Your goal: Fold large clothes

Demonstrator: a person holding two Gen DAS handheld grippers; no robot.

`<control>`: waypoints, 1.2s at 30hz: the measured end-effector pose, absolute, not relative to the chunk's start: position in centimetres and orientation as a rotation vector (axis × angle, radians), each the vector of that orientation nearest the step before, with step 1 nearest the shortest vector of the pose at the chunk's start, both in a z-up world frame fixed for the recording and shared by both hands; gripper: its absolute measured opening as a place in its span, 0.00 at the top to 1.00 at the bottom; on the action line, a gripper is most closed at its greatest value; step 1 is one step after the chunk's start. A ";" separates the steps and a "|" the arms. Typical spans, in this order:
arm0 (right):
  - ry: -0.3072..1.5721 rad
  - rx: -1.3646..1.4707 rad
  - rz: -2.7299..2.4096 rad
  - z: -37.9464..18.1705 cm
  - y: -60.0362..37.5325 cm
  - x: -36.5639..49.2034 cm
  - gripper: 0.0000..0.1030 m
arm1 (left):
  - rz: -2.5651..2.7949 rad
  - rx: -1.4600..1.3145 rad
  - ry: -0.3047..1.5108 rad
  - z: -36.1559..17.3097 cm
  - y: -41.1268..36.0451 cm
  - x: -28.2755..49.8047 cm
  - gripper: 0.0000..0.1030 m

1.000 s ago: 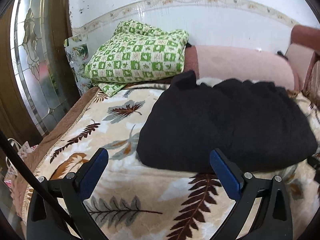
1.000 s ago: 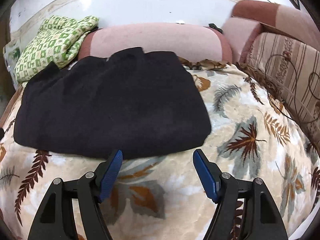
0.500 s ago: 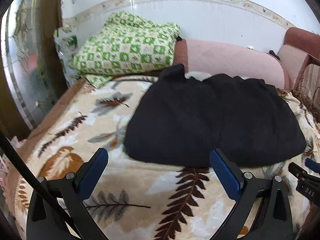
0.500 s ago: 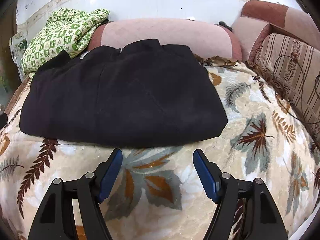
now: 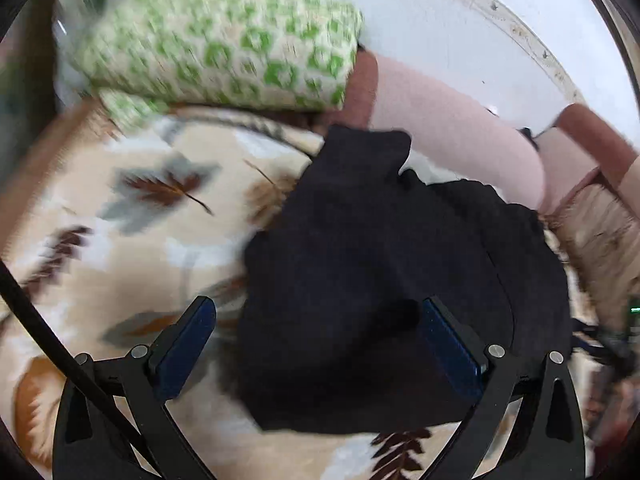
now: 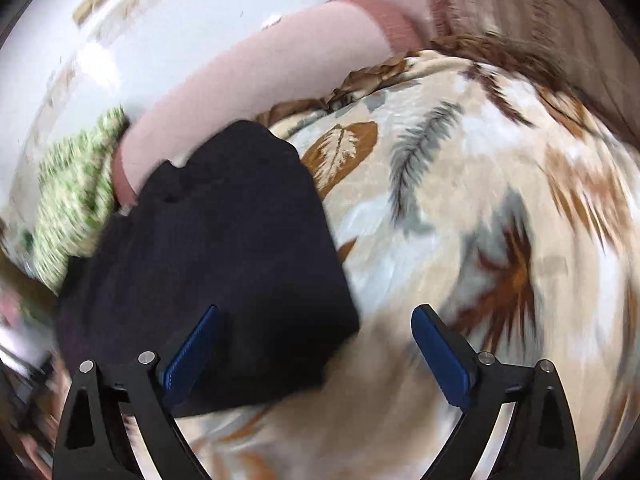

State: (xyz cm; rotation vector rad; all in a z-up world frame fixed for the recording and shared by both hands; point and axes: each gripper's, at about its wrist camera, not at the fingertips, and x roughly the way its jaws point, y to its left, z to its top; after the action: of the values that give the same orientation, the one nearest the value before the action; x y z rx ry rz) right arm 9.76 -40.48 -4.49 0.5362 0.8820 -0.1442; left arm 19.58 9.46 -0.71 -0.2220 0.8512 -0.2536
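Two grippers over leaf-print blanket point(image 6: 480, 208), both wide open, holding nothing; right gripper point(image 6: 316, 344) jaws just widened. Black garment point(image 5: 380, 280) lies mid-blanket, half-folded, thick, dark, rumpled at collar. Pinch both near corners, left gripper point(image 5: 316, 336) too, fold evenly.

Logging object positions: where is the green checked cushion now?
Left wrist view, upper left: the cushion lies at the bed's head, against the pink bolster.
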 end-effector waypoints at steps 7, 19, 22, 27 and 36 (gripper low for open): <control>0.911 0.901 0.227 -9.8 -41.8 13.3 0.01 | -0.538 -0.376 0.968 -5.0 10.1 24.0 0.01; 0.902 0.819 0.226 -9.9 -38.1 14.1 0.03 | -0.418 -0.413 0.916 -6.1 7.4 23.5 0.00; 0.906 0.859 0.208 -8.5 -38.4 13.9 0.34 | -0.372 -0.433 0.953 -4.5 7.3 22.9 0.29; 0.885 0.873 0.232 -5.5 -38.2 12.3 0.51 | -0.409 -0.535 0.982 -1.3 9.6 20.8 0.73; 0.907 1.018 0.313 -4.2 -39.5 7.0 0.54 | -0.406 -0.553 1.008 1.1 9.7 14.7 0.75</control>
State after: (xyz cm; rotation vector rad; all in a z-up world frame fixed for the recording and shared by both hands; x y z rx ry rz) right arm 7.03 -39.51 -4.22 1.0176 0.9070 0.3129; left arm 14.72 9.73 1.08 -0.5527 1.0079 -0.4057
